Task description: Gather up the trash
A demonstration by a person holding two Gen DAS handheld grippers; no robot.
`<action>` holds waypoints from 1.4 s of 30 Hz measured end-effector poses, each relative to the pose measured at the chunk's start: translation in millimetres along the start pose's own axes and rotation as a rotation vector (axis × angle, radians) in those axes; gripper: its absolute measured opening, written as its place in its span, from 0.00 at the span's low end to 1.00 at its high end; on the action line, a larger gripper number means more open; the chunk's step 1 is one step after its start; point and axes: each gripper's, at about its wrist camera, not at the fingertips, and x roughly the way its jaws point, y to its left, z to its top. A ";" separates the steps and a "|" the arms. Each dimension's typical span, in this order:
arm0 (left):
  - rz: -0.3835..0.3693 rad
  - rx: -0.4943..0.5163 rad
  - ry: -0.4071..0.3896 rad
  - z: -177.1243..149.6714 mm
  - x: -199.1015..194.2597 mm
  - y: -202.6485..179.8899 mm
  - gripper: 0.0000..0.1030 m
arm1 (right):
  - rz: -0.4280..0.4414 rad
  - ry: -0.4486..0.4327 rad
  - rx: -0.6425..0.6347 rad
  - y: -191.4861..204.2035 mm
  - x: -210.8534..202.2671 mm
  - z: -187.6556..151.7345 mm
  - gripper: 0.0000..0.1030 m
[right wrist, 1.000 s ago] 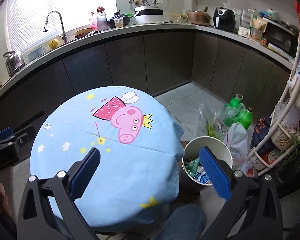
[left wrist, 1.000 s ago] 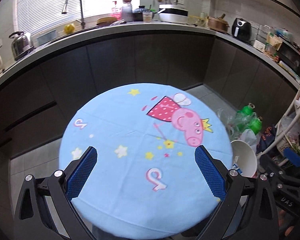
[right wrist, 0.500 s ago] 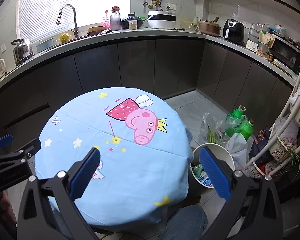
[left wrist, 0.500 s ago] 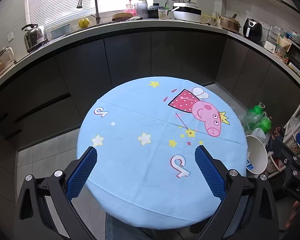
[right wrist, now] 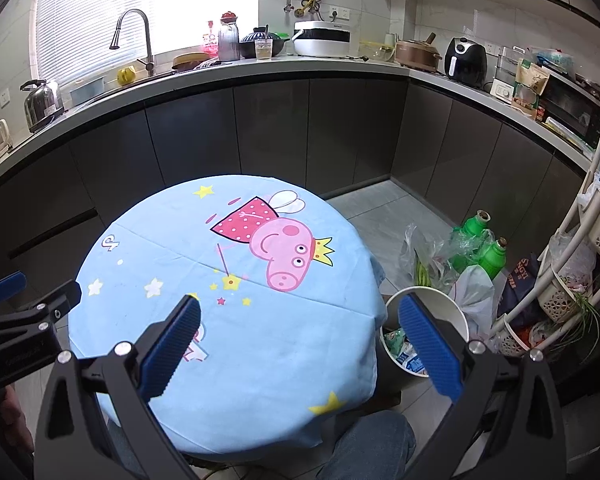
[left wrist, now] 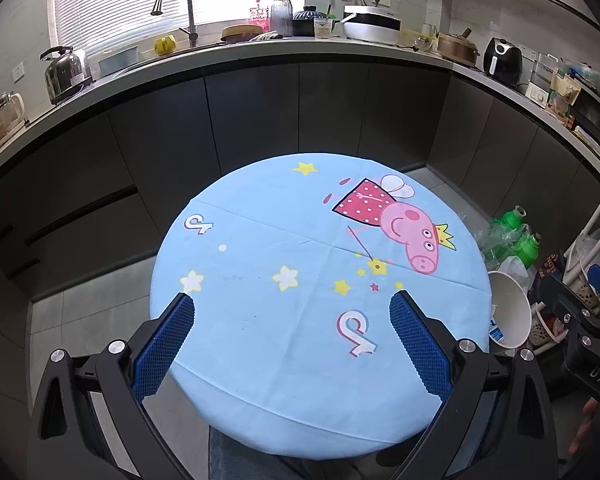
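Your left tongs [left wrist: 290,306] and right tongs [right wrist: 298,308] both hang spread wide above the round worktop [right wrist: 172,236], and neither has hold of anything. The 2 blue pads of each pair stand far apart with only the cartoon cloth showing between them.

The main risk, as I judge it, is reaching for something that is not there. The cloth shows printed stars and a pig, and a small white dot [left wrist: 222,247] near the left edge could be print or a crumb; you cannot tell from here. If you close on the cloth itself, you may pinch and drag the fabric, since it hangs loose over the rim. The right tongs sit close to the bin, so a careless swing down could knock its rim and tip it. Your 2 tools are also near each other on the left side of the right camera view, so crossing paths could make them collide.

The trash [right wrist: 406,354] lies in the white bin [right wrist: 458,312] on the floor just beside the worktop, at its right edge. It looks like crumpled wrappers, green and white with some blue print, light and thin. Behind the bin stand 2 green bottles [right wrist: 474,232] among clear plastic bags [right wrist: 474,288].
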 end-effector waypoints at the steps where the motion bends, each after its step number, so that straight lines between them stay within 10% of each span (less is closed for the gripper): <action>1: -0.001 0.001 -0.001 0.0 -0.1 -0.3 0.92 | 0.000 -0.001 0.000 0.4 -0.2 0.4 0.97; 42: -0.018 0.006 0.003 -0.7 1.5 -4.4 0.92 | 0.000 0.001 0.009 -1.9 1.4 1.8 0.97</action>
